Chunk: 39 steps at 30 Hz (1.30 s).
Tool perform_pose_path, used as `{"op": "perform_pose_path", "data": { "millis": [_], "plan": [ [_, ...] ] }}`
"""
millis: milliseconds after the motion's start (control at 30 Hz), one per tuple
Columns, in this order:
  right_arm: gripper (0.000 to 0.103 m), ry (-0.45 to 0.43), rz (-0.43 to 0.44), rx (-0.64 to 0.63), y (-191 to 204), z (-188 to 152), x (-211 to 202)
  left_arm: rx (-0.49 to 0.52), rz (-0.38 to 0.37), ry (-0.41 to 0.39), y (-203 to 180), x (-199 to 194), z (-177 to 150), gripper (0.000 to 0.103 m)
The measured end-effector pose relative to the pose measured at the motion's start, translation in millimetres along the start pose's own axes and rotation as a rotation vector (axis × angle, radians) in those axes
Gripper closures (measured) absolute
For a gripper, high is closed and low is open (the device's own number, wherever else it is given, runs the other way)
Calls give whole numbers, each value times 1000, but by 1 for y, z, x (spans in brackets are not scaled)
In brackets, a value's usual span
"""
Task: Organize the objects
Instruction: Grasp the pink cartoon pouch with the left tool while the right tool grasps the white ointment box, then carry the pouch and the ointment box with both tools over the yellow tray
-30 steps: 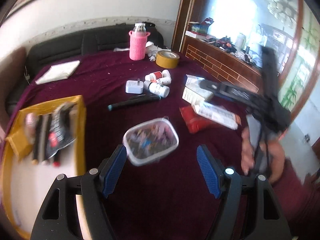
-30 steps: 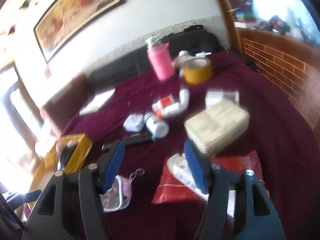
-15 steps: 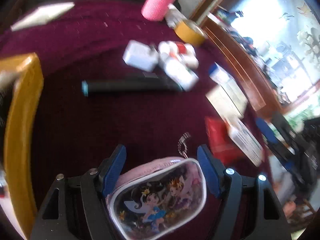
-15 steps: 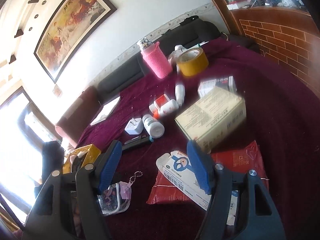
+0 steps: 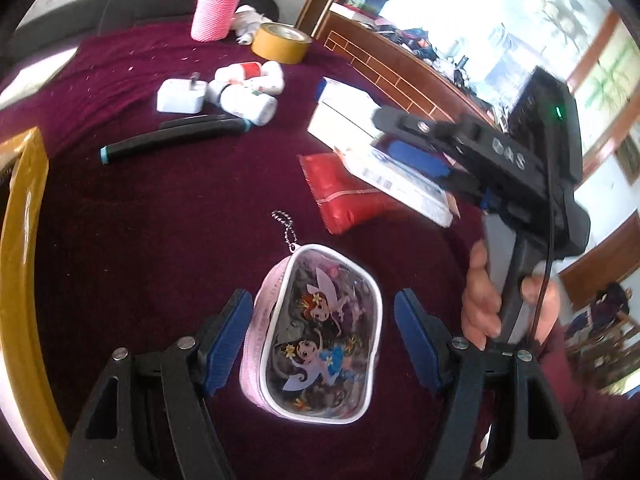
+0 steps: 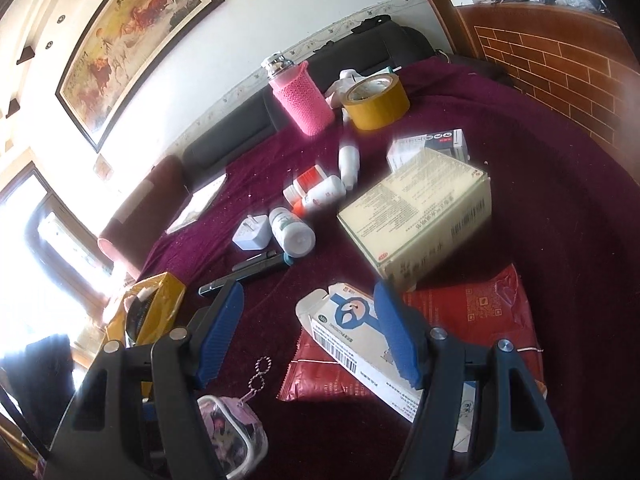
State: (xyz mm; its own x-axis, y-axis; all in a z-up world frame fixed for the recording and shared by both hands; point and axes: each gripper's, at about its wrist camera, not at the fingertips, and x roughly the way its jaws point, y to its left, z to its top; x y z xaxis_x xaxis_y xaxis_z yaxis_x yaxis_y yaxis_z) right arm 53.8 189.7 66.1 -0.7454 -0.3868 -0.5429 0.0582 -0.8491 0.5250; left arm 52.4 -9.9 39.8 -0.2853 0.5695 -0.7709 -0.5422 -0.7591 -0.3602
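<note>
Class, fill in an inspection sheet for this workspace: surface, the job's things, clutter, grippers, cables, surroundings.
Surface: maroon cloth, bare in the middle.
Job's things: cartoon pouch lying flat; yellow tray at the left edge; long white box on a red packet; pill bottles, plug, black pen.
Clutter: tape roll, pink-sleeved bottle, cream box.
Grippers: left gripper open, fingers either side of the pouch without pressing; right gripper open over the white box.
Cables: black cable down the right gripper's handle.
Surroundings: dark sofa, framed painting, brick-patterned counter.
</note>
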Motion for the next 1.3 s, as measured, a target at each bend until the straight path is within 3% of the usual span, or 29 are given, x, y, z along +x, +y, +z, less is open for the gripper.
{"op": "perform_pose_path", "data": {
  "millis": [233, 333, 367, 433, 533, 767, 967, 1167, 1300],
  "plan": [
    [36, 8, -8, 0, -1, -1, 2, 159, 158, 5, -42, 28, -15, 35],
    [36, -1, -9, 3, -1, -1, 0, 172, 170, -3, -52, 38, -21, 36],
    [36, -1, -11, 5, -2, -1, 0, 167, 165, -3, -54, 39, -23, 41],
    [36, 0, -6, 10, -2, -1, 0, 163, 118, 5, -56, 38, -26, 81],
    [36, 0, -7, 7, -1, -1, 0, 181, 159, -23, -64, 28, -31, 81],
    [36, -10, -10, 12, -1, -1, -1, 95, 147, -172, -58, -26, -27, 81],
    [36, -18, -23, 6, -1, -1, -1, 49, 167, -251, -44, -59, -32, 81],
    [36, -149, -148, -24, 5, 0, -30, -38, 133, -287, -21, -84, -44, 81],
    [36, -61, -164, -116, 18, 2, -39, -46, 161, -311, -10, -94, -47, 81]
  ]
}}
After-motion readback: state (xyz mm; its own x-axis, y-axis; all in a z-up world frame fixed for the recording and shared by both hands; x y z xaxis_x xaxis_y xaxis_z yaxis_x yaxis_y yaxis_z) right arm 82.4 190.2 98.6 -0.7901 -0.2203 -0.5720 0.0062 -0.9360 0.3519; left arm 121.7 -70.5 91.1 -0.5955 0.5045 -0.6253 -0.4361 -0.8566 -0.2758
